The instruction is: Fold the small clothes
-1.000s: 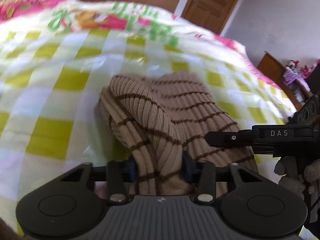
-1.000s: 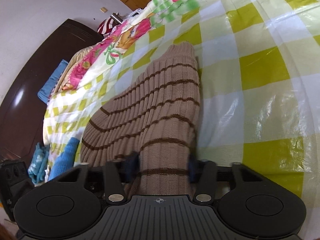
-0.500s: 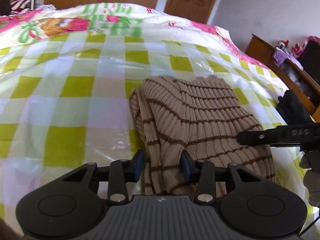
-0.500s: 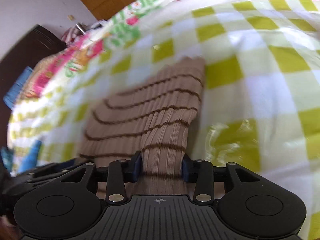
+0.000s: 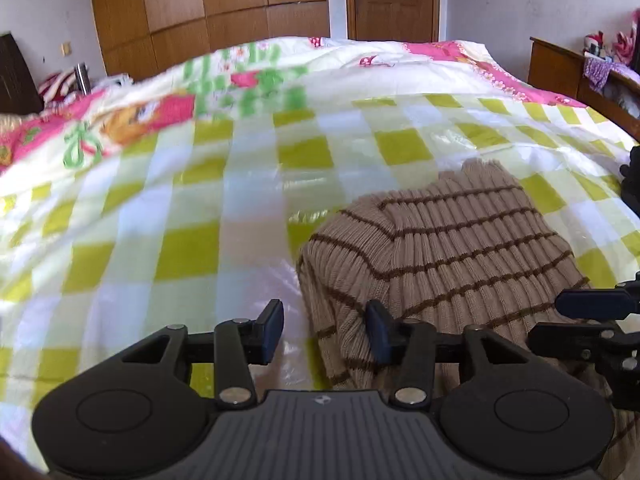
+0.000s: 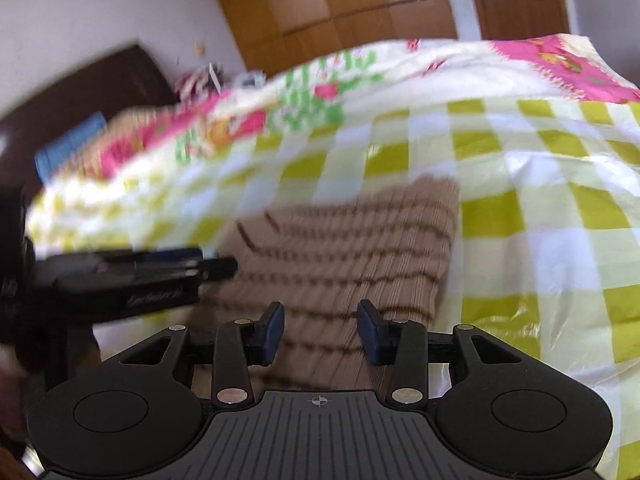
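left gripper (image 5: 324, 330) just opened, clear of sweater (image 5: 448, 256) | right gripper (image 6: 320, 330) open | checked sheet (image 5: 192, 248) around

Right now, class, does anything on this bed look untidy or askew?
Yes. The striped knit garment lies folded on the checked plastic sheet, but its left edge bulges in a thick rolled hump rather than lying flat, and its far corner sticks out unevenly.
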A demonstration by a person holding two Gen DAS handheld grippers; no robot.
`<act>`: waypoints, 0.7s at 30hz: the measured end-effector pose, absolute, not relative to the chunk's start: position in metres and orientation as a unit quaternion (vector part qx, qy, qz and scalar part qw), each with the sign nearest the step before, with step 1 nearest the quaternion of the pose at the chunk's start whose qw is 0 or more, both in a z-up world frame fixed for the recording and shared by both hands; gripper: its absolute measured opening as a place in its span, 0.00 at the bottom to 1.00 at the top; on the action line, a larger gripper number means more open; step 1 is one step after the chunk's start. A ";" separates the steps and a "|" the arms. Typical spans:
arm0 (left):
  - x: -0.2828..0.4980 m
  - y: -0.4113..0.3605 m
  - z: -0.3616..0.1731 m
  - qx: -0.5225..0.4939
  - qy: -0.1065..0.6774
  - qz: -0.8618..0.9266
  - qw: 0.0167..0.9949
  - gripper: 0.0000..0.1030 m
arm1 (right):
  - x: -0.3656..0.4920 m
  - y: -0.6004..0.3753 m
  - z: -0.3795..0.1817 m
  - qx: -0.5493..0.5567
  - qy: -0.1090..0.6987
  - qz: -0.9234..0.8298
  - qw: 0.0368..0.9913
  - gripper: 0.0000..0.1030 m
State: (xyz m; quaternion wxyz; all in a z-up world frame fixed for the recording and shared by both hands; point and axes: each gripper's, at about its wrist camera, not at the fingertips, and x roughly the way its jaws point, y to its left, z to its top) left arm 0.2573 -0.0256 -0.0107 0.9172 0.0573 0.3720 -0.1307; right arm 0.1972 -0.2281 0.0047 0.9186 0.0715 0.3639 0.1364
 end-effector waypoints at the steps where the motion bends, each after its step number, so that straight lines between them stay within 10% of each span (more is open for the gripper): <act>1: 0.256 -0.022 -0.007 0.048 0.373 -0.127 0.918 0.60 | 0.198 -0.222 -0.001 0.051 0.367 0.132 0.920 0.38; 21: 0.138 0.004 0.016 0.077 0.384 -0.065 0.918 0.61 | 0.109 -0.167 0.020 0.043 0.372 0.177 0.910 0.40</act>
